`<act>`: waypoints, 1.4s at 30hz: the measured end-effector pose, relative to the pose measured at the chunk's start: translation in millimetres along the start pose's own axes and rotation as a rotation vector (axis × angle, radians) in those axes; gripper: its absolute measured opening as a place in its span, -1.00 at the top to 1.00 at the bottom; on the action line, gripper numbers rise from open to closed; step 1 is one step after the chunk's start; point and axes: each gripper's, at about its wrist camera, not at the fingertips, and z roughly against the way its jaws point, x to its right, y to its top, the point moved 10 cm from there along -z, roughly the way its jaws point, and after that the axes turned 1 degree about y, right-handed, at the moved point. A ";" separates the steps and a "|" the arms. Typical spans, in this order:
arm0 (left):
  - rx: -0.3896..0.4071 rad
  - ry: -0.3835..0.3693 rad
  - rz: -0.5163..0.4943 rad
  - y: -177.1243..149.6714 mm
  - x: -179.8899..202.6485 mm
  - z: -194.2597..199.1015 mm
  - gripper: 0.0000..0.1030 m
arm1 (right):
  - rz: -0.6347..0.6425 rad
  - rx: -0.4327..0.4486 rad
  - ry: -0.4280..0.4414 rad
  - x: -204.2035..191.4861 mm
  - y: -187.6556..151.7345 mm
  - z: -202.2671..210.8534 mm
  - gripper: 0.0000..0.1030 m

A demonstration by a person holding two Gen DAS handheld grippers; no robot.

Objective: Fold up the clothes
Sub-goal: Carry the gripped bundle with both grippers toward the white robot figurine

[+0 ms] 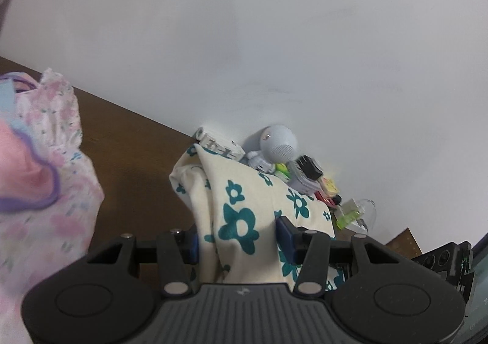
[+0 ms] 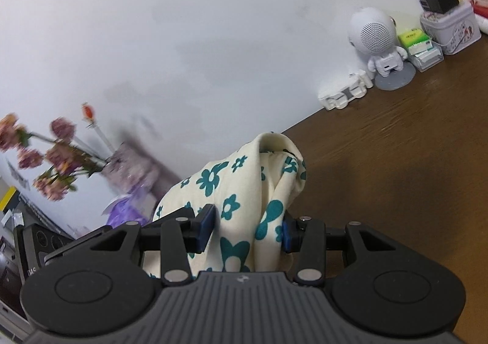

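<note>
Left gripper (image 1: pixel 241 238) nearest the lens in the left wrist view: both blue pads clamped on a bunched fold of the cream cloth with teal flowers (image 1: pixel 241 206), jaws partway closed around the thickness. Cloth rises out of the jaws and hangs above the brown table (image 1: pixel 134 142), its top edge reaching up toward the white wall (image 1: pixel 244 38). Beyond the cloth, against the wall: white letter block (image 1: pixel 219 144), white round-headed robot speaker (image 1: pixel 276 144) just right of it, then a blurred cluster of small boxes and packets further right. Left of the cloth, well apart from it, a pile of pink floral garments (image 1: pixel 52 167) with a purple-trimmed piece on top.

Right wrist view: right gripper (image 2: pixel 248 229) also gripping the same cream cloth (image 2: pixel 238 191), fabric pinched between the blue pads and humped up over the table (image 2: pixel 396 161). Right of the cloth and up by the wall: the letter block (image 2: pixel 344 93), the robot speaker (image 2: pixel 376 38) touching or just beside it, a white tin (image 2: pixel 451 29) with a black item on top. Left of the cloth: motion-blurred dried flowers (image 2: pixel 45 157) in a purple wrap. Second gripper body partly visible at the lower left edge.
</note>
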 end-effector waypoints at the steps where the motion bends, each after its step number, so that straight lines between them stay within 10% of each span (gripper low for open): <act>1: 0.000 0.002 0.006 2.8 -4.7 -9.2 0.09 | -0.003 0.002 0.001 6.1 4.3 -6.9 0.19; 36: -0.040 0.158 0.054 25.1 -63.8 -127.0 0.07 | -0.026 -0.033 -0.076 97.8 42.3 -108.4 0.20; 42: -0.010 0.182 0.043 24.6 -63.7 -123.9 -0.24 | -0.002 -0.026 -0.097 98.3 43.4 -106.9 0.02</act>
